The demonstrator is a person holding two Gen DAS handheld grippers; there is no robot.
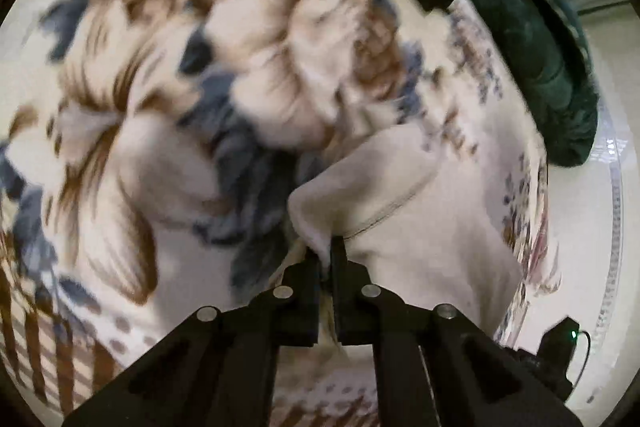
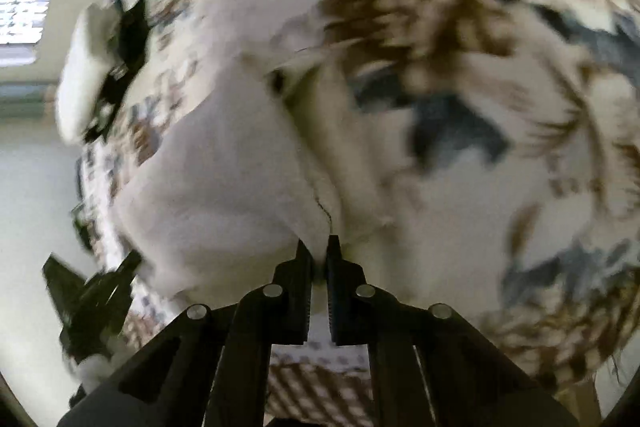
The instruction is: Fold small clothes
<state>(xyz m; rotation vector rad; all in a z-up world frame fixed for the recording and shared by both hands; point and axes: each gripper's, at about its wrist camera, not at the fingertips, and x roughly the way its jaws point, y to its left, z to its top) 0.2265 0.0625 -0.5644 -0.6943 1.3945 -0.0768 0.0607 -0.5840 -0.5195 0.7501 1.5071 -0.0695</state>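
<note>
A small cream-white garment point(image 1: 400, 183) hangs close before the left wrist camera; my left gripper point(image 1: 326, 247) is shut on its edge near a stitched hem. In the right wrist view the same garment point(image 2: 224, 179) fills the lower middle, and my right gripper point(image 2: 318, 251) is shut on a fold of it by a seam. It is held above a patterned cloth. Both views are motion-blurred. The other gripper shows at the left of the right wrist view point(image 2: 92, 299).
A cream cloth with brown and grey-blue patterns point(image 1: 168, 75) covers the surface below, also in the right wrist view point(image 2: 460, 47). A dark green plush item point(image 1: 540, 67) lies at the far edge. A black device with a green light point(image 1: 560, 339) sits at the right.
</note>
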